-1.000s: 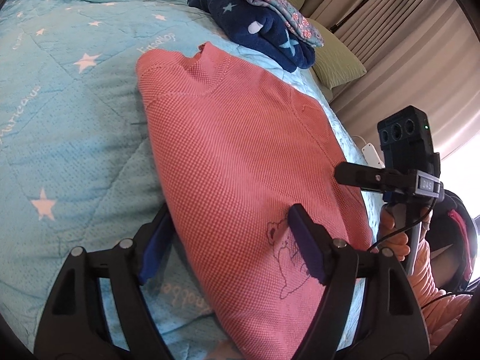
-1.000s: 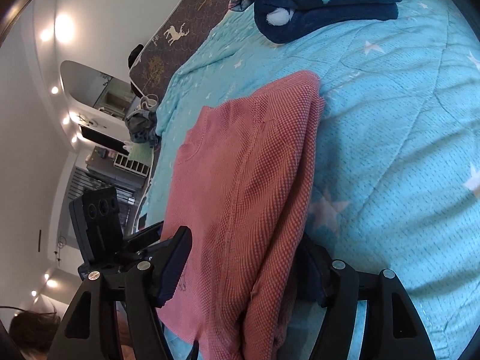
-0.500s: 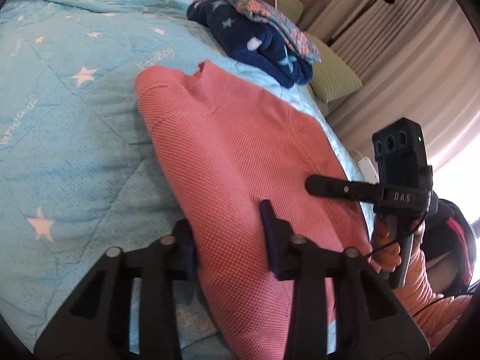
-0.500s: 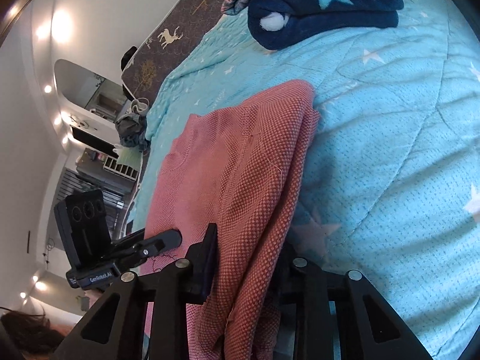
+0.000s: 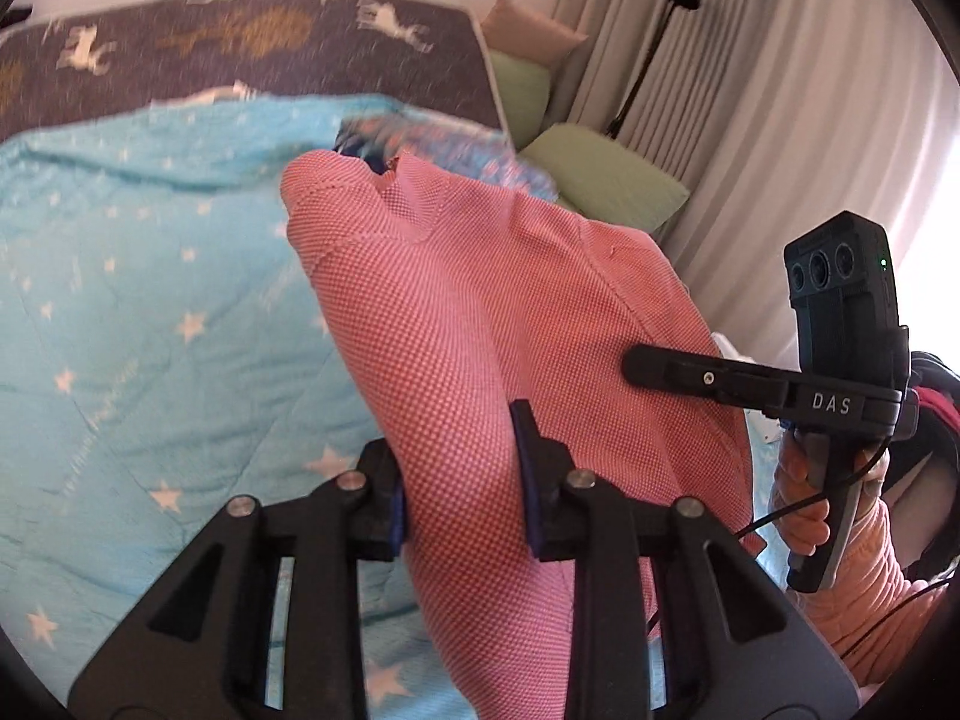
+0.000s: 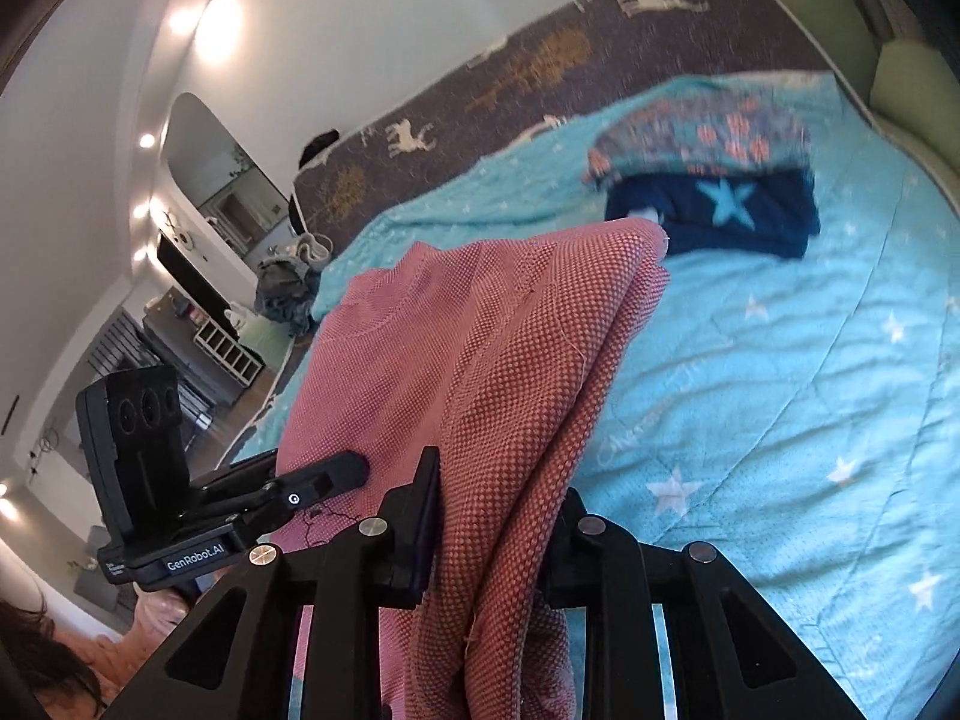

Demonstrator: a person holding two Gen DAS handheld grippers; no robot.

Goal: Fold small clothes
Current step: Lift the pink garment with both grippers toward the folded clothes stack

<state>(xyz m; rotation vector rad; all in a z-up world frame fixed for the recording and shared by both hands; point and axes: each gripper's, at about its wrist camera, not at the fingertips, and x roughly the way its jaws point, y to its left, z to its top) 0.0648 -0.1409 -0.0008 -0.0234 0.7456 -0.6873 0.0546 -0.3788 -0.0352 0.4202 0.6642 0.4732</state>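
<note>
A pink waffle-knit top (image 5: pixel 480 312) is lifted off the light blue star quilt (image 5: pixel 138 276), folded lengthwise with its collar away from me. My left gripper (image 5: pixel 459 480) is shut on the near hem at one side. My right gripper (image 6: pixel 498 510) is shut on the near hem of the same top (image 6: pixel 480 360) at the other side. Each gripper shows in the other's view: the right one (image 5: pixel 636 363) and the left one (image 6: pixel 354 468). The top's far end hangs toward the quilt (image 6: pixel 810 360).
A folded pile, a navy star garment (image 6: pixel 720 210) under a floral one (image 6: pixel 702 132), lies on the quilt beyond the top. Green pillows (image 5: pixel 606 180), a curtain and a floor lamp (image 5: pixel 654 42) stand to the right. A dark deer-print headboard (image 5: pixel 240 54) runs along the back.
Both grippers closed on the top's near hem and lifted it off the quilt; the views tilted up toward the headboard.
</note>
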